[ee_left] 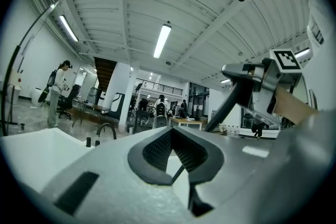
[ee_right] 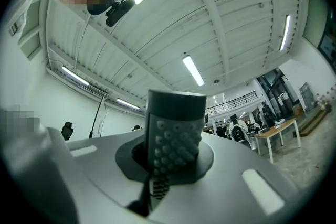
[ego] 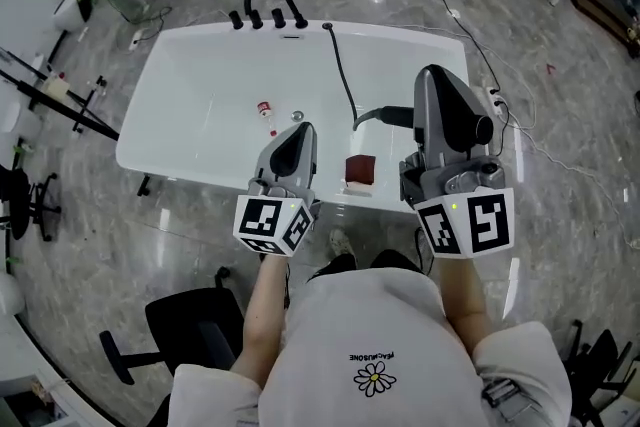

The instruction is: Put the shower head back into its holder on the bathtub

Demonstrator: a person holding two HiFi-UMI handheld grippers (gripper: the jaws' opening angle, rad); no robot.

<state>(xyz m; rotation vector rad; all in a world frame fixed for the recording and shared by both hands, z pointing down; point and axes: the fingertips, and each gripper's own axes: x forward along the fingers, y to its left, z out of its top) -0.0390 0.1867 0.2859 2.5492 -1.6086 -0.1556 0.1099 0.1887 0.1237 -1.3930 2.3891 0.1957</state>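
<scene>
The right gripper (ee_right: 168, 162) is clamped on the shower head (ee_right: 176, 128); the left gripper (ee_left: 178, 160) is closed and empty. Transport step in hand: the next move requires carrying the head to its holder on the bathtub (ego: 200, 95).

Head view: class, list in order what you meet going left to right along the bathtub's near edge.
left gripper → dark red block → right gripper, shut on the shower head

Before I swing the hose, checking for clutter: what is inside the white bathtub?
On the white bathtub's floor lie a small red-and-white object and a round metal drain; a black shower hose runs across. The left gripper and right gripper hide the near floor.
</scene>
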